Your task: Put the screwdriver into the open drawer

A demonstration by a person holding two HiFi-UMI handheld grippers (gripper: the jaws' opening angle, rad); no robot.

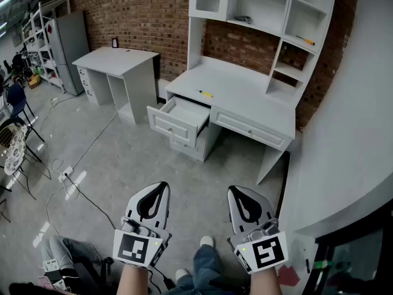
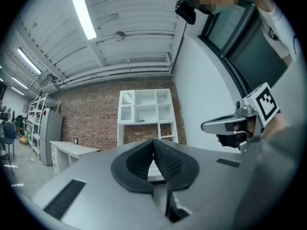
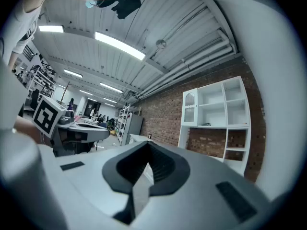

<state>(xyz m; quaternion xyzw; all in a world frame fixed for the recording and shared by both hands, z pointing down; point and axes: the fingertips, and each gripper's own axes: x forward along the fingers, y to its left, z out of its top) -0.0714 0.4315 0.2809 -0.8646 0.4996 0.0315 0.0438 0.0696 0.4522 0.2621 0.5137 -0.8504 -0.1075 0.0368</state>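
Note:
A yellow-handled screwdriver [image 1: 205, 93] lies on the top of the white desk [image 1: 245, 94], which carries a hutch of shelves. The desk's upper left drawer [image 1: 179, 119] is pulled out and looks empty from here. Both grippers are held low and near me, far from the desk across open floor. My left gripper [image 1: 158, 187] is shut with nothing between its pads [image 2: 162, 158]. My right gripper [image 1: 237, 191] is shut and empty too, its pads [image 3: 156, 163] meeting at the tip. Each gripper view shows the hutch in the distance, but neither shows the screwdriver.
A second white desk [image 1: 116, 60] and a grey cabinet [image 1: 66, 49] stand at the back left by the brick wall. Cables [image 1: 80, 186] trail over the floor at left, near chairs [image 1: 13, 125]. A curved white wall [image 1: 353, 134] closes the right side. Another yellow object [image 1: 305, 40] lies on a hutch shelf.

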